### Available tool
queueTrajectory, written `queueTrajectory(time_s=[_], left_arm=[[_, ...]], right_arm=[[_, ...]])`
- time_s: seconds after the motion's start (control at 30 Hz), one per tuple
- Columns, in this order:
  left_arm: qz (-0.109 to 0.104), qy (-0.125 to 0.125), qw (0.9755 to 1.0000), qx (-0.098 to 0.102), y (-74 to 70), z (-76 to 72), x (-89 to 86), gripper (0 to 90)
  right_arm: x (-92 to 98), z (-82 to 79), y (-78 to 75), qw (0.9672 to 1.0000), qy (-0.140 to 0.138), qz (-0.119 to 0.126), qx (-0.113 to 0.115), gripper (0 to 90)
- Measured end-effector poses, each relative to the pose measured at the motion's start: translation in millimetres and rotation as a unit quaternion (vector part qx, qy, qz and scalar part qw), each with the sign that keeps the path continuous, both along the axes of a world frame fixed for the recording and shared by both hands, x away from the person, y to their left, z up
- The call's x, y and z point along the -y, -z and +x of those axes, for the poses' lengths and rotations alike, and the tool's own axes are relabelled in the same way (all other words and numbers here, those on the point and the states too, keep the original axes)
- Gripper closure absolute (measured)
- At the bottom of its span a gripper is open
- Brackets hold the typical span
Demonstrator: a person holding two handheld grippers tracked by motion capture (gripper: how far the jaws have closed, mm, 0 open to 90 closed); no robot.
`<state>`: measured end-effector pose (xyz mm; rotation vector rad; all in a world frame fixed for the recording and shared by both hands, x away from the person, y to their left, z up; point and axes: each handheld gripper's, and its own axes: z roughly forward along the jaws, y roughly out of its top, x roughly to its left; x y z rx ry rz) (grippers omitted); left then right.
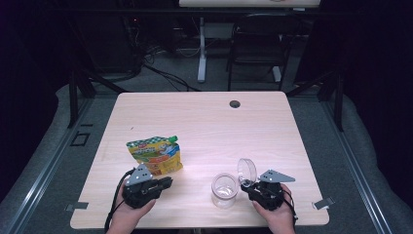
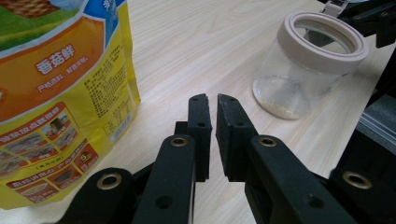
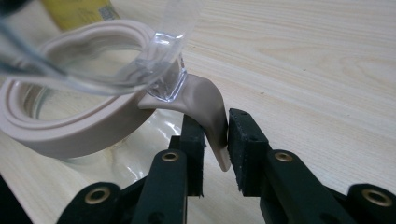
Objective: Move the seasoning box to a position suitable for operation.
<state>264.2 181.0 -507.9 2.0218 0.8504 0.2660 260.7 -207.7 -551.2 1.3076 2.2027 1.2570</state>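
Gripping the beige tab (image 3: 212, 119) of the jar's hinged lid, the right gripper (image 3: 215, 140) has its two black pads set on either side of that flap, pressing it between them. No earlier state is compared here. The clear lid (image 1: 247, 170) stands flipped open, tilted up from the jar (image 1: 225, 190), as the high view shows, with the lid's transparent edge (image 3: 159, 60) joined to the tab at a small clear hinge block in the right gripper view. The jar's beige collar (image 3: 79, 126) sits just left of the pads there.

The jar stands upright on the pale wooden table (image 1: 204, 117), near the front edge, right of centre. In the left gripper view the jar (image 2: 308, 70) is open-mouthed, its beige rim ring on top, a thin layer of whitish powder at its bottom.

The left gripper (image 2: 213, 100) rests low over the table with its jaws nearly closed, a narrow slit between the pads, nothing in it. In the high view the left gripper (image 1: 146, 186) lies just in front of the yellow snack pouch (image 1: 156, 155), which lies flat on the table, left of the jar and apart from it. The pouch (image 2: 56, 93) carries orange and green print with Chinese characters, close beside the left gripper's jaws, not touching them.

A hand (image 1: 272, 214) holds the right gripper (image 1: 251, 187) from the bottom edge.
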Motion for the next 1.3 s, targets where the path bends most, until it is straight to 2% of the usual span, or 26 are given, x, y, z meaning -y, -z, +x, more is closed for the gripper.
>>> queueTrajectory(time_s=[0.23, 0.33, 0.47, 0.73, 0.87, 1.07, 1.2, 1.3], left_arm=[[0.002, 0.000, 1.0000, 0.001, 0.7, 0.5, 0.0, 84.0], [0.003, -0.001, 1.0000, 0.001, 0.8, 0.6, -0.2, 84.0], [0.003, -0.002, 1.0000, -0.002, 1.4, 1.5, -1.1, 84.0], [0.006, -0.002, 1.0000, -0.004, 3.9, 3.7, -1.8, 84.1], [0.009, -0.005, 0.9999, -0.004, 4.4, 4.5, -2.6, 84.1], [0.006, -0.007, 1.0000, -0.003, 3.6, 5.0, -4.3, 84.1], [0.003, -0.013, 0.9999, 0.000, 2.1, 5.4, -7.2, 84.0], [0.004, -0.016, 0.9999, 0.002, 0.9, 5.8, -10.4, 84.0]], right_arm=[[-9.3, -6.1, 0.3, 0.9986, 0.039, -0.026, 0.026, 80.2], [-12.8, -8.1, 0.8, 0.9976, 0.055, -0.029, 0.032, 80.8], [-16.2, -9.7, 1.7, 0.9965, 0.064, -0.032, 0.043, 81.9], [-21.9, -10.5, 2.2, 0.9941, 0.073, -0.053, 0.061, 85.1], [-22.9, -10.6, 1.9, 0.9933, 0.078, -0.056, 0.063, 85.4], [-18.9, -6.6, 0.1, 0.9925, 0.095, -0.047, 0.061, 85.3], [-15.2, 2.5, -0.4, 0.9912, 0.117, -0.035, 0.052, 85.6], [-13.6, 13.2, 0.2, 0.9895, 0.130, -0.038, 0.050, 85.6]])
